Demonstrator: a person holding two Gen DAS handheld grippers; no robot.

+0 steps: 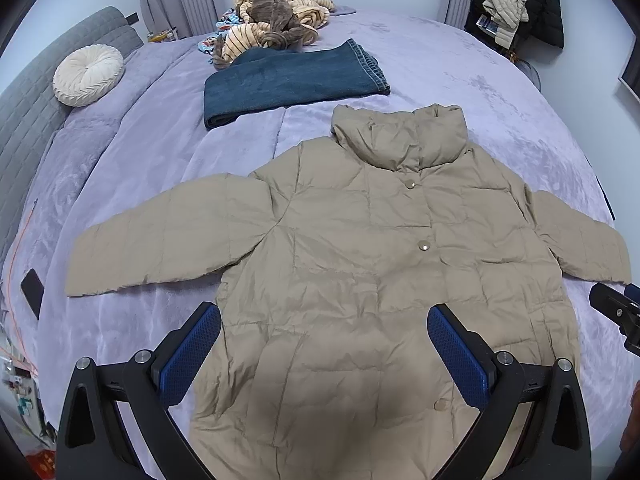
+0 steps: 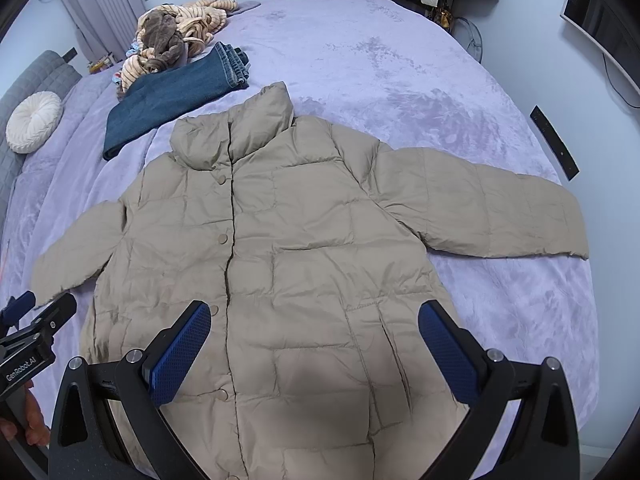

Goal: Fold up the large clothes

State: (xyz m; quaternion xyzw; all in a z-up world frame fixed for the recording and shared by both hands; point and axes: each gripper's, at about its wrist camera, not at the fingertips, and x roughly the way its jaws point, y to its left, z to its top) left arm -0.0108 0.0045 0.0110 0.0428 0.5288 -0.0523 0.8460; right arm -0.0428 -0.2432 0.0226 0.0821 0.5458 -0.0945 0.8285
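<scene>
A beige puffer jacket [image 1: 360, 264] lies flat and face up on the lavender bed [image 1: 132, 184], buttoned, collar towards the far side, both sleeves spread out sideways. It also shows in the right wrist view [image 2: 304, 248]. My left gripper [image 1: 324, 320] is open and empty, hovering above the jacket's lower front. My right gripper [image 2: 314, 318] is open and empty, above the jacket's lower right part. The right gripper shows at the right edge of the left wrist view [image 1: 616, 312]. The left gripper shows at the left edge of the right wrist view [image 2: 32, 332].
Folded blue jeans [image 1: 292, 80] lie beyond the collar. A pile of striped and brown clothes [image 1: 272, 20] sits at the far end. A round white cushion [image 1: 88, 76] leans on the grey headboard [image 1: 28, 120]. A black phone [image 1: 32, 292] lies at the left. Coats [image 1: 516, 4] hang at back right.
</scene>
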